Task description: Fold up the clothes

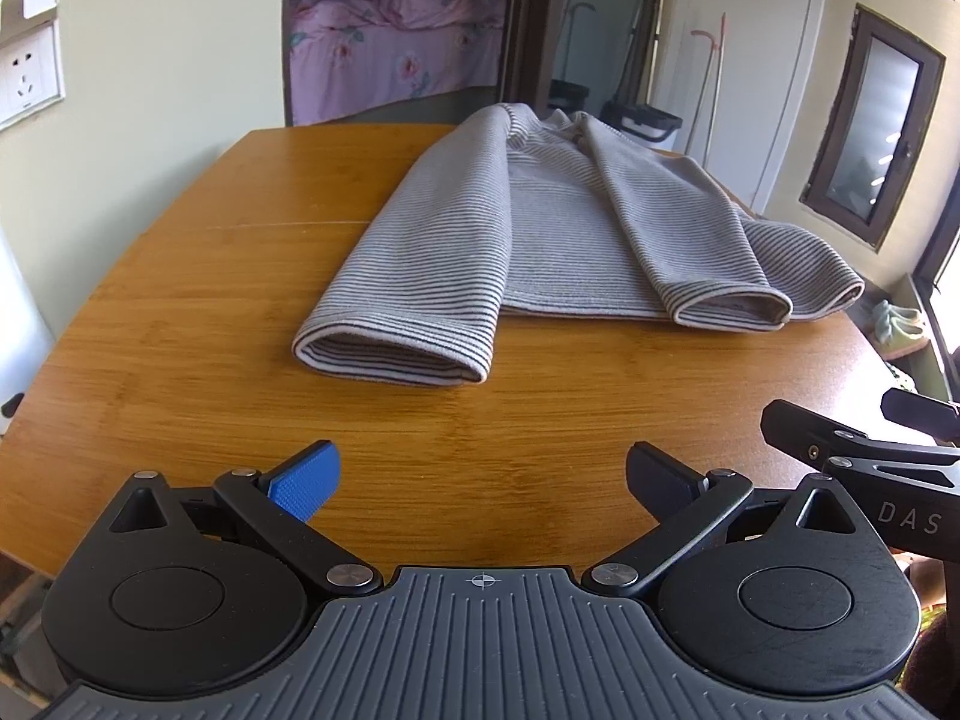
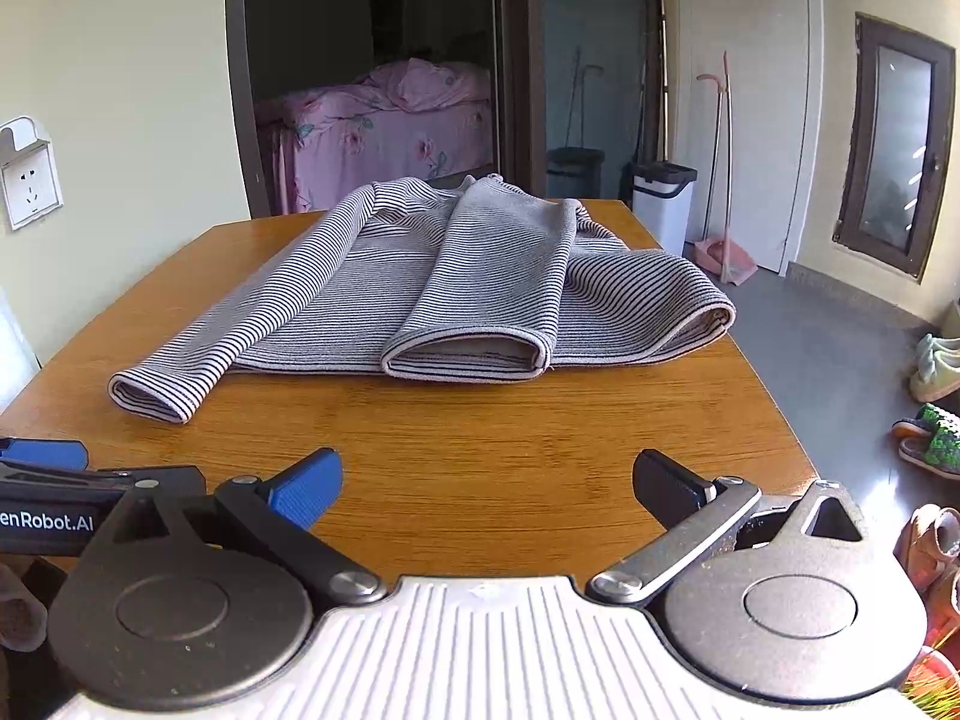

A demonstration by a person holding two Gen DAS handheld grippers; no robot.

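A grey striped long-sleeved top (image 1: 558,228) (image 2: 468,288) lies on the wooden table (image 1: 210,300) (image 2: 480,456), both sleeves folded in over its body with the cuffs toward me. My left gripper (image 1: 480,483) hovers open over the near table edge, short of the left cuff (image 1: 390,354), with nothing between its fingers. My right gripper (image 2: 487,486) is also open and empty, a little back from the right cuff (image 2: 468,357). Part of the right gripper (image 1: 858,450) shows at the right edge of the left wrist view, and the left gripper's body (image 2: 54,498) at the left edge of the right wrist view.
A wall socket (image 1: 24,78) (image 2: 30,189) is on the left wall. Beyond the table a doorway shows a pink bed (image 1: 396,54) (image 2: 390,126). A bin (image 2: 663,204), a broom and dustpan (image 2: 723,252) and shoes (image 2: 930,420) stand on the floor at the right.
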